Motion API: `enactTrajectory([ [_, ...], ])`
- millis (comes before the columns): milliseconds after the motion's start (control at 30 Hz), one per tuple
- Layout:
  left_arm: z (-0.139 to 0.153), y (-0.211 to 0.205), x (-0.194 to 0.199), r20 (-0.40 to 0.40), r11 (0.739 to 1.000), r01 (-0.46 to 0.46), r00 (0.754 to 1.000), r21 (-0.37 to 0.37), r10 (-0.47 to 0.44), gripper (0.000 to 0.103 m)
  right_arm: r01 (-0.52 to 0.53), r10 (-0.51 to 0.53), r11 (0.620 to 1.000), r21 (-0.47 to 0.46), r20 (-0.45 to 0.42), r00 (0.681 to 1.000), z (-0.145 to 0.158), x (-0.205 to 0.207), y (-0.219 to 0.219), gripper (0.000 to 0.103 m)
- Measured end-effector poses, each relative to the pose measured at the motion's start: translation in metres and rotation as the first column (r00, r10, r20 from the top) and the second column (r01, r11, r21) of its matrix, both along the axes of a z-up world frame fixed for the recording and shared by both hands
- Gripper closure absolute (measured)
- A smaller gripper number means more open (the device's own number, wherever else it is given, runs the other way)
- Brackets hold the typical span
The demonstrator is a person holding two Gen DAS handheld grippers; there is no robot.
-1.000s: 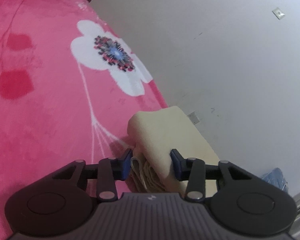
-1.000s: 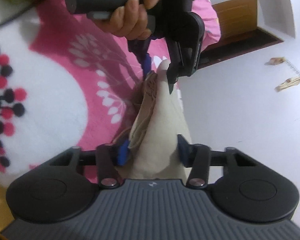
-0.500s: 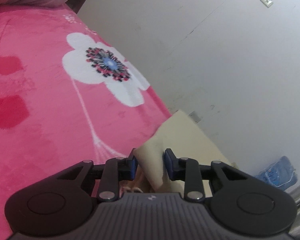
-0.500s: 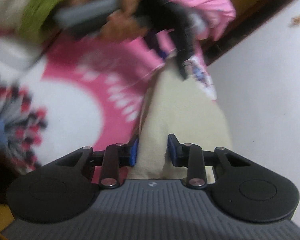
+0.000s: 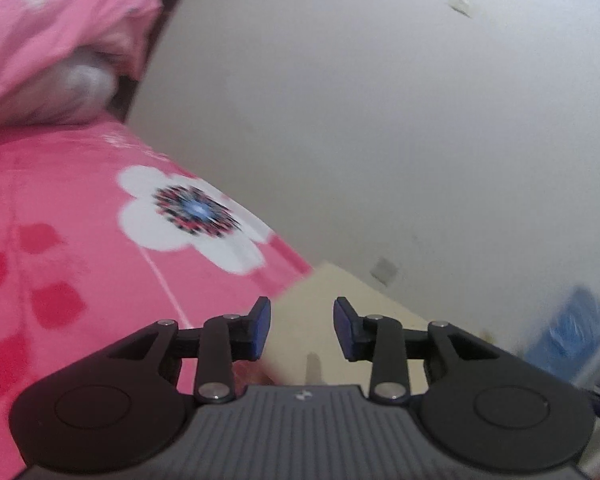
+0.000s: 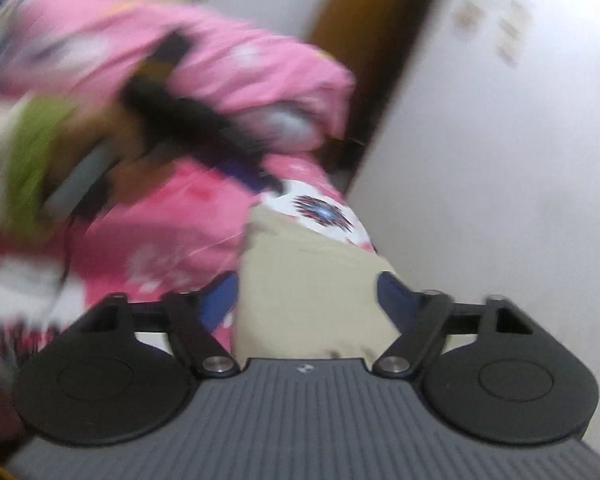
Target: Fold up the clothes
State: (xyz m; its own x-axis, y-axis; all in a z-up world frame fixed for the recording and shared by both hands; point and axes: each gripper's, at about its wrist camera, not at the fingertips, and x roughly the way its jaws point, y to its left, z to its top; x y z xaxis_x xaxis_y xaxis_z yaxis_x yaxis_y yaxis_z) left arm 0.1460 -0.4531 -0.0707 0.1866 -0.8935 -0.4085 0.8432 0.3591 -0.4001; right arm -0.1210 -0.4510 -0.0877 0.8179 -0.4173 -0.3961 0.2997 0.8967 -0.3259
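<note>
Your right gripper (image 6: 306, 300) has its jaws spread wide, the soft folded cream cloth (image 6: 312, 280) lying loose between them on the fleecy pink flowered blanket (image 6: 172, 236). Only this view catches, blurred at 10 o'clock, your other hand (image 6: 112, 148) and a green sleeve (image 6: 32, 152). Your left gripper (image 5: 302, 330) is released too, the cloth (image 5: 312, 320) beneath its gap; at 3 o'clock something blue (image 5: 572, 328) lies on the pale floor (image 5: 380, 120)
</note>
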Motion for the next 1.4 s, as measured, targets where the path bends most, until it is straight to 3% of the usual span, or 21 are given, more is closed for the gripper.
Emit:
enactTrajectory([
  [67,-0.009,-0.011,-0.007,0.030,0.999,0.004,1.000,0.054,-0.006,0.072,0.066,-0.072,0.992,0.109,0.045,0.996,-0.009,-0.002,-0.013,0.068],
  [133,-0.019,-0.017,-0.005,0.034,0.995,-0.010,0.999,0.101,0.007,0.075,0.109,-0.126,0.976,0.190,0.077,0.989,-0.017,-0.003,-0.021,0.074],
  [333,-0.028,-0.024,-0.005,0.081,0.988,-0.033,0.997,0.152,0.021,0.074,0.118,-0.156,0.960,0.254,0.135,0.979,-0.027,-0.008,-0.025,0.074],
  [467,-0.019,-0.018,-0.012,0.103,0.989,-0.049,0.994,0.136,0.035,0.075,0.121,-0.178,0.948,0.296,0.172,0.969,-0.035,-0.012,-0.027,0.075],
  [533,-0.010,-0.010,-0.019,0.128,0.992,-0.058,0.991,0.109,0.044,0.073,0.154,-0.216,0.950,0.272,0.217,0.952,-0.026,-0.021,-0.033,0.075],
  [633,0.001,-0.006,-0.033,0.156,0.995,-0.036,0.987,0.088,0.022,0.068,0.215,-0.300,0.924,0.316,0.248,0.921,-0.021,-0.029,-0.057,0.075],
  [733,-0.003,-0.014,-0.045,0.143,0.993,-0.007,0.990,0.117,-0.010,0.065,0.266,-0.369,0.892,0.366,0.249,0.895,-0.024,-0.031,-0.079,0.075],
  [833,-0.018,-0.030,-0.051,0.134,0.979,0.004,0.991,0.206,-0.032,0.063,0.292,-0.384,0.872,0.393,0.181,0.905,-0.054,-0.017,-0.091,0.074],
  [900,-0.020,-0.029,-0.055,0.146,0.976,-0.004,0.989,0.217,-0.028,0.063,0.300,-0.385,0.866,0.400,0.150,0.911,-0.066,-0.010,-0.095,0.074],
  [1100,-0.004,-0.019,-0.074,0.154,0.979,-0.011,0.988,0.204,-0.021,0.047,0.286,-0.354,0.888,0.360,0.137,0.925,-0.050,-0.010,-0.093,0.073],
  [1300,-0.010,-0.029,-0.094,0.133,0.964,-0.030,0.991,0.265,-0.005,0.043,0.271,-0.323,0.908,0.320,0.123,0.938,-0.034,-0.010,-0.091,0.074],
  [1400,-0.011,-0.033,-0.103,0.178,0.953,-0.046,0.984,0.299,-0.008,0.042,0.263,-0.308,0.917,0.300,0.115,0.944,-0.026,-0.010,-0.089,0.073],
])
